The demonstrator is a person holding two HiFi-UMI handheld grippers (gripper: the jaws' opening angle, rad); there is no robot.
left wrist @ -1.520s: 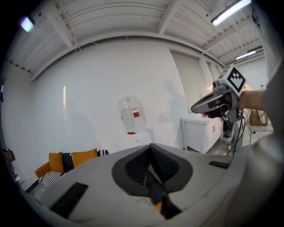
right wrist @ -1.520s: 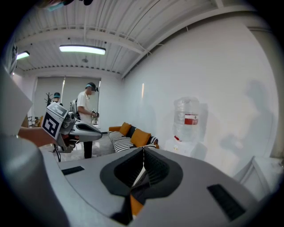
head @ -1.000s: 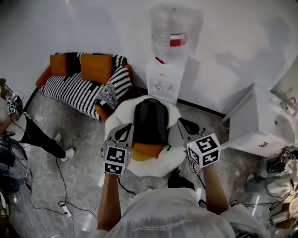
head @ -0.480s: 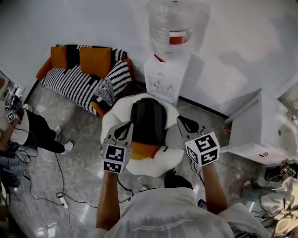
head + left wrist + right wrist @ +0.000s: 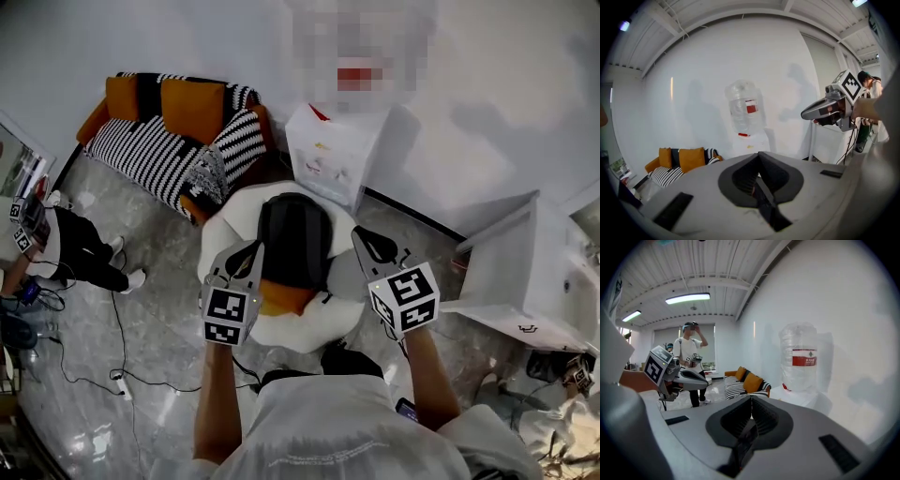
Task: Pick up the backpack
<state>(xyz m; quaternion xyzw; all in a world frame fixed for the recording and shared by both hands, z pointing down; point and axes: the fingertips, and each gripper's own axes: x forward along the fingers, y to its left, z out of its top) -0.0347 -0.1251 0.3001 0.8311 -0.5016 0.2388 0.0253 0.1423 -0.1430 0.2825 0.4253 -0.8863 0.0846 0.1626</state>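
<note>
Writing: red label on clear plastic water bottle, print unreadable | black fabric backpack on white round seat, between grippers | left gripper, right gripper: jaws pressed together, empty | versus a second ago: grippers flank backpack as before, backpack slightly further left

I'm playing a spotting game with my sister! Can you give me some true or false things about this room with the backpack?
1. The backpack is black. True.
2. The backpack lies on the floor. False: it rests on a white round seat.
3. The fingers of the left gripper and the right gripper are shut with nothing between them. True.
4. The sofa has blue cushions. False: its cushions are orange.
5. There is a big water bottle in the room. True.
</note>
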